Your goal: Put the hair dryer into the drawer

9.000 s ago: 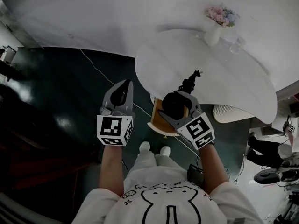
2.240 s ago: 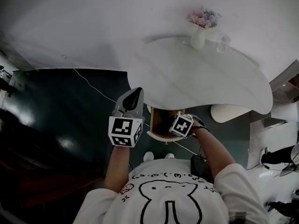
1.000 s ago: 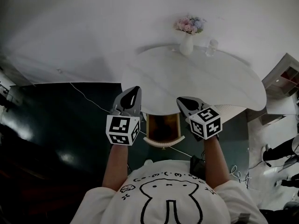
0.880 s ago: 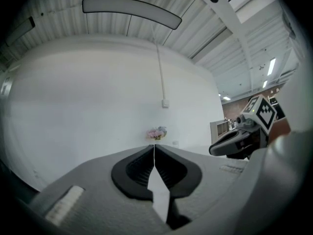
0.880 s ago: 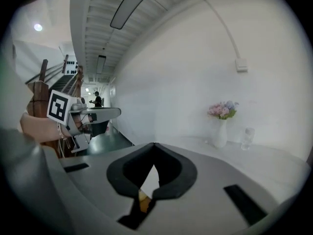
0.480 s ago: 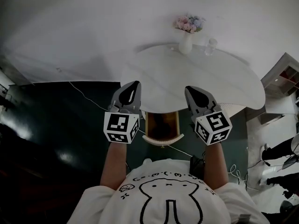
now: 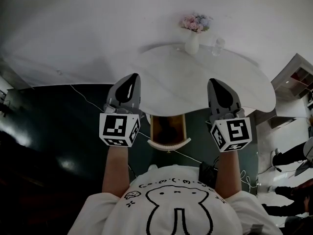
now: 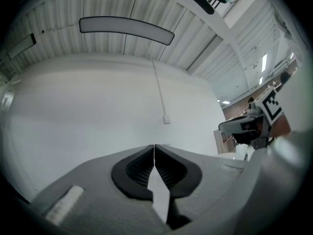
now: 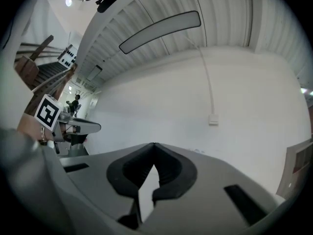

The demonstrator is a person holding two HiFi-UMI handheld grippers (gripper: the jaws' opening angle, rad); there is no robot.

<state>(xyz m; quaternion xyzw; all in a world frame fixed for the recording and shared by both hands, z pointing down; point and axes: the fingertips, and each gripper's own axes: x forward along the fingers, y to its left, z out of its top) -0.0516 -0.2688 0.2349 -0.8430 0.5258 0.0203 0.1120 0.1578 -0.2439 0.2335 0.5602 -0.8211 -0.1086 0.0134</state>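
In the head view the wooden drawer (image 7: 168, 143) stands pulled out from under the white round table (image 7: 195, 77). A dark shape, the hair dryer (image 7: 166, 126), lies inside it. My left gripper (image 7: 131, 78) is raised left of the drawer, my right gripper (image 7: 218, 83) right of it, and both reach over the table's near edge. Both are shut with nothing between the jaws. The left gripper view shows the left gripper (image 8: 154, 146) shut against a white wall, with the right gripper (image 8: 244, 126) at the side. The right gripper view shows the right gripper (image 9: 154, 145) shut, with the left gripper (image 9: 78, 127) beside it.
A white vase of flowers (image 7: 192, 33) and a glass (image 7: 216, 45) stand at the table's far edge. A thin cable (image 7: 83, 94) runs over the dark floor at the left. A black bag (image 7: 205, 170) lies by the person's feet. A shelf (image 7: 298, 75) stands at the right.
The right gripper, which earlier held the hair dryer and then reached into the drawer, has come up empty and moved right. The left gripper has risen too. The drawer stays pulled out.
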